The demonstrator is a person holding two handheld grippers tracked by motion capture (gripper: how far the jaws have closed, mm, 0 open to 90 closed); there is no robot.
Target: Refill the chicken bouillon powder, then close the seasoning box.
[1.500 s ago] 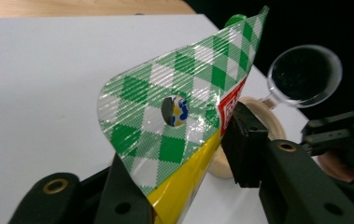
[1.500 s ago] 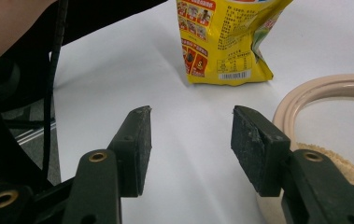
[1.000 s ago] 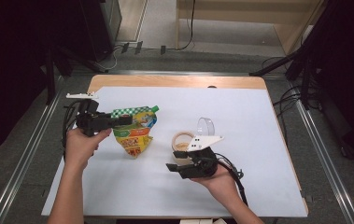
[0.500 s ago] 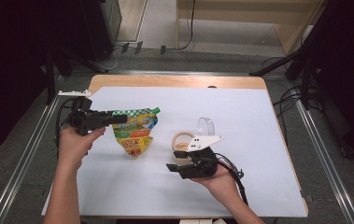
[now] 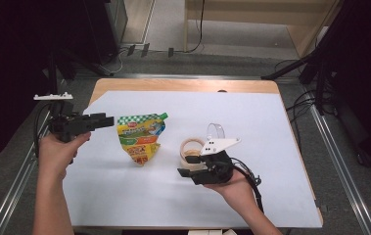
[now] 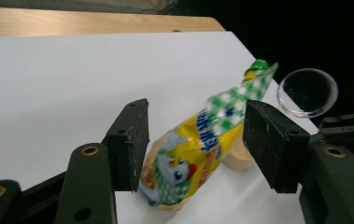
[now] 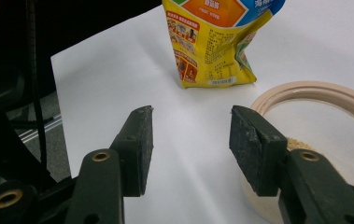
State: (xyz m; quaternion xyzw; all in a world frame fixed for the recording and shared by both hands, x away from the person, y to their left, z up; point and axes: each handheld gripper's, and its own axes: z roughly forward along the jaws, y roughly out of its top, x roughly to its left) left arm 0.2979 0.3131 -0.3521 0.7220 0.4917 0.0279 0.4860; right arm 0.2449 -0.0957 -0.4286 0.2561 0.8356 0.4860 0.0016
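A yellow stand-up pouch (image 5: 141, 137) with a green checked top and green cap stands on the white sheet (image 5: 251, 117). My left gripper (image 5: 105, 120) hovers just left of its top. The jaws have just been opening and are open, and the pads do not touch the pouch (image 6: 188, 154) ahead of them. A round jar (image 5: 192, 149) with a beige rim stands right of the pouch, with a clear lid (image 5: 216, 130) behind it. My right gripper (image 5: 187, 172) is open beside the jar (image 7: 315, 93), pointing at the pouch (image 7: 212, 42), with nothing between its jaws. Beige grains show inside the jar.
The white sheet covers a wooden table (image 5: 173, 85) whose far edge is bare. Metal rails (image 5: 335, 147) and cables run along the floor on both sides. A cable trails from the right gripper toward the front edge.
The left gripper has drawn back to the left, off the pouch's top, with its jaws wider. The pouch stands free. The right gripper has stayed put.
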